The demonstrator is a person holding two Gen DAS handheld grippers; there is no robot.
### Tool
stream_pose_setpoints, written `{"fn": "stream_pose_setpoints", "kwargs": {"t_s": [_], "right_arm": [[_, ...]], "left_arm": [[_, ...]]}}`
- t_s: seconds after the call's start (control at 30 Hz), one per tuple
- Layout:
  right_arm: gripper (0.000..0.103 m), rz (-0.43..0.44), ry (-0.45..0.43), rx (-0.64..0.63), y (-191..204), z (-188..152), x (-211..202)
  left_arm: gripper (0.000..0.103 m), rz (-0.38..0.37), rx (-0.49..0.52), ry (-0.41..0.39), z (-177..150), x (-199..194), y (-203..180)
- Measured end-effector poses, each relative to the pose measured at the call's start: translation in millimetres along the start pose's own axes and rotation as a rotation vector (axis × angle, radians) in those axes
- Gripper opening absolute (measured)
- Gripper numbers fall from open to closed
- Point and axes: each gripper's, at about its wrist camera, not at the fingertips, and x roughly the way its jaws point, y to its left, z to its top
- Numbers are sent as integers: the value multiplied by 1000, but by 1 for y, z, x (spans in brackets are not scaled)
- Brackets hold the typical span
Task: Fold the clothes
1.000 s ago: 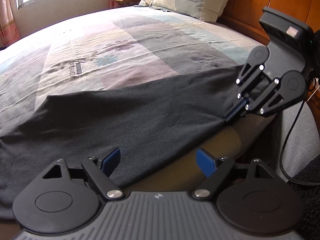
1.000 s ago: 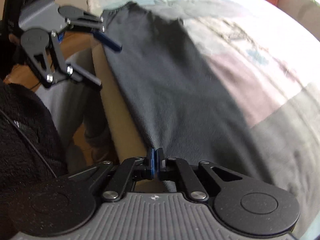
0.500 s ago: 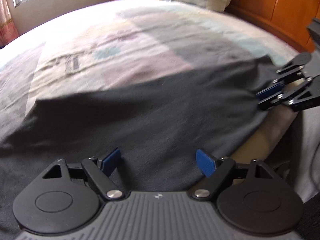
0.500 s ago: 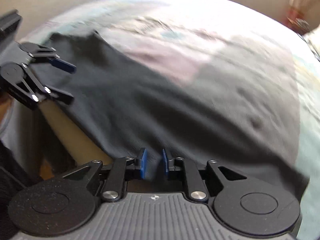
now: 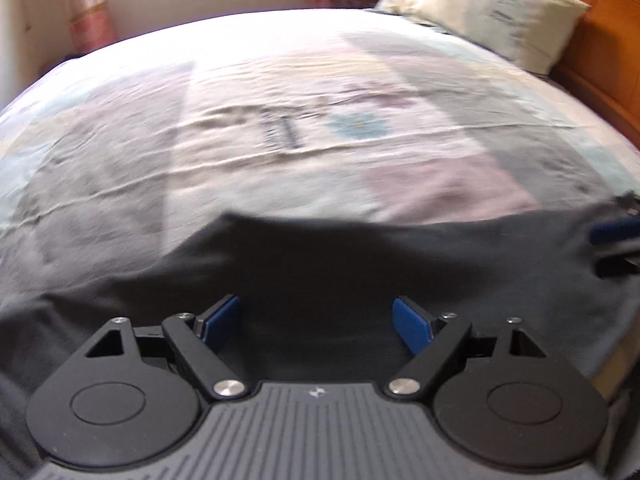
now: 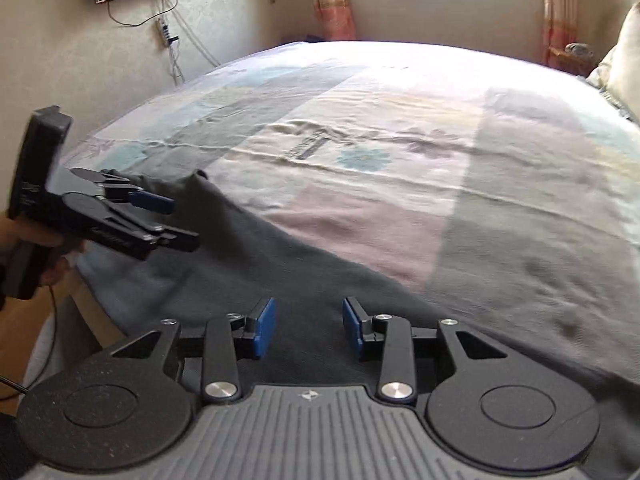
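On patterned bedspread (image 5: 280, 92): dark garment (image 5: 320, 272); pillow (image 5: 492, 12) beyond; both jaws released.

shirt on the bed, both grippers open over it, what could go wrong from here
1. The dark shirt lies along the near edge of the bed; with the left gripper and right gripper both open, nothing holds it, so it might slip off.
2. Its far left corner looks bunched, so a fold made now may come out crooked.
3. Both views are blurred; a hasty grasp could also pinch the bedsheet.
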Motion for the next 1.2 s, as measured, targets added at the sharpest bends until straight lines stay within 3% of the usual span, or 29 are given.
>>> {"fn": "stream_pose_setpoints", "kwargs": {"t_s": [0.07, 0.17, 0.23, 0.33, 0.43, 0.53, 0.63, 0.8, 0.93, 1.03, 1.2], "right_arm": [[43, 35, 7, 17, -1, 11, 7], [44, 88, 18, 43, -3, 27, 18], [56, 124, 25, 61, -5, 37, 25], [59, 246, 17, 74, 3, 75, 46], [61, 349, 32, 51, 16, 108, 85], [66, 407, 110, 3, 32, 125, 136], [66, 471, 182, -69, 55, 126, 168], [66, 467, 175, -295, 109, 117, 163], [71, 508, 166, -366, 126, 110, 157], [71, 497, 189, -302, 120, 114, 178], [71, 626, 231, 34, 90, 137, 226]], "left_arm": [[84, 26, -67, -10, -8, 6, 32], [84, -10, -172, -59, -12, -7, 73], [84, 17, -180, -63, -17, -8, 88], [84, 73, -181, -49, -27, -4, 109], [85, 18, -176, -92, -37, -10, 119], [85, 9, -160, -96, -39, -12, 120], [85, -4, -164, -109, -42, -14, 121], [85, -31, -208, -127, -46, -17, 129], [85, -38, -213, -133, -47, -17, 130], [85, -33, -202, -135, -48, -17, 128], [85, -35, -205, -140, -49, -18, 129]]}}
